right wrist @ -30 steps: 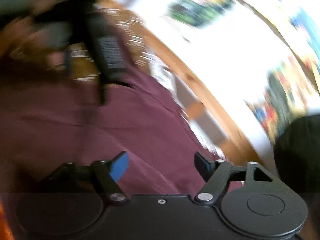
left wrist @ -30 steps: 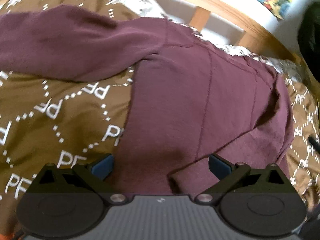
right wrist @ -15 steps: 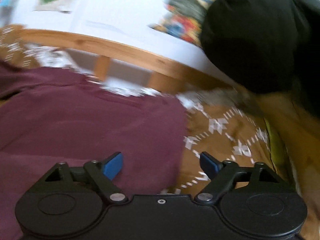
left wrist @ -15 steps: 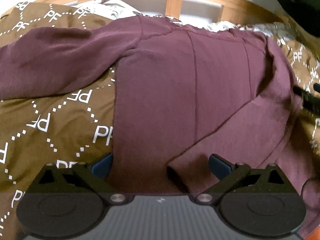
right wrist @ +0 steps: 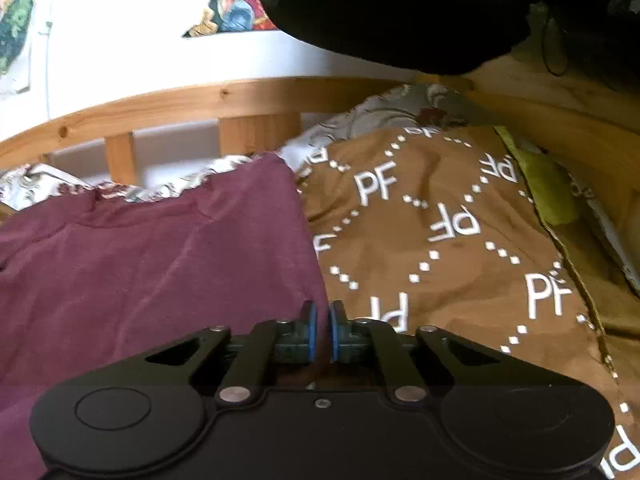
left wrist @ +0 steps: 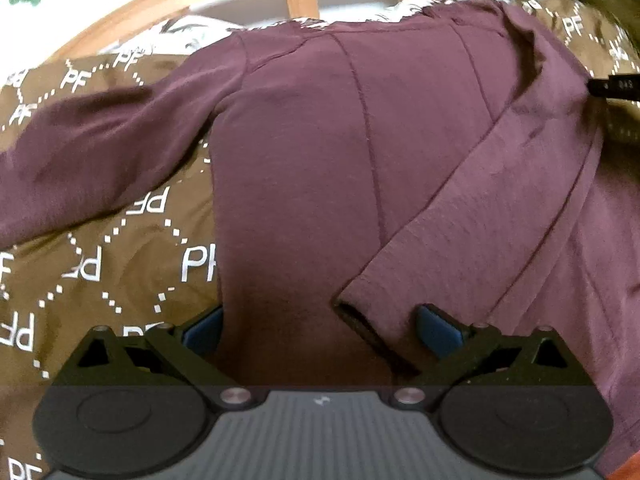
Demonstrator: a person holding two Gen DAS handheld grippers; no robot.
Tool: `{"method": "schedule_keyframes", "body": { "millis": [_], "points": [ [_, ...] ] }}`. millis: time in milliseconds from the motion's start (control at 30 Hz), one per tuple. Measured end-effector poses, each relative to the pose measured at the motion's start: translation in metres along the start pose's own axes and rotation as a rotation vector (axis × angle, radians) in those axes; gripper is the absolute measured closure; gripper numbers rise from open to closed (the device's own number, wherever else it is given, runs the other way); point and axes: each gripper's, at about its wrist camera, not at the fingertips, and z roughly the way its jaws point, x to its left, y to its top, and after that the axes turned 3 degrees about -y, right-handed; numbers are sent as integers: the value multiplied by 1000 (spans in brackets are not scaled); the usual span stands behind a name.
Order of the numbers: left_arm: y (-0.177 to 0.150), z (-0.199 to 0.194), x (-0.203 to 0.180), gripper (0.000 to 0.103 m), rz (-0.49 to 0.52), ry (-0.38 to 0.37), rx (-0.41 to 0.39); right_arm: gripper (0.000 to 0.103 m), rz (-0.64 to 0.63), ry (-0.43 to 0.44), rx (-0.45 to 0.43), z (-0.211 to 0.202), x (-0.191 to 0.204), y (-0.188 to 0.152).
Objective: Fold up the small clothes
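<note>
Right gripper (right wrist: 323, 330): jaws pressed together, pinching the side edge of the maroon top (right wrist: 152, 260); whether one layer or more is caught is hidden by the pads.
Left gripper (left wrist: 320, 326): jaws spread wide above the shirt's lower body, pads not pressing on cloth.
Sleeve cuff (left wrist: 360, 320): lies at 5 o'clock in the left view, folded diagonally across the body.
Other sleeve (left wrist: 92, 160): stretches out toward 9 o'clock, its end cut off.
Shirt axis: long axis runs 6 to 12 o'clock, neckline toward the wooden bed rail (left wrist: 132, 20).
Brown blanket (right wrist: 460, 240): underlies everything.
Black mass (right wrist: 400, 12): at 12 o'clock, unidentifiable.
</note>
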Motion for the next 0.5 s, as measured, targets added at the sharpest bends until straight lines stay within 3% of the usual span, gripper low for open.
{"method": "schedule_keyframes", "body": {
  "millis": [133, 233, 300, 400, 500],
  "points": [
    [1, 0, 3, 1, -19, -13, 16, 78, -54, -50, 4, 0, 8, -6],
    [2, 0, 5, 1, -29, -21, 26, 59, -70, -49, -32, -10, 14, -7],
    [2, 0, 4, 1, -27, -18, 28, 42, -99, -38, -73, -18, 20, -9],
    [3, -1, 3, 1, -27, -17, 39, 36, -205, -17, -132, -21, 42, -11],
    [2, -3, 3, 1, -27, -28, 46, 35, -285, -35, -126, -9, 63, -12]
  ]
}}
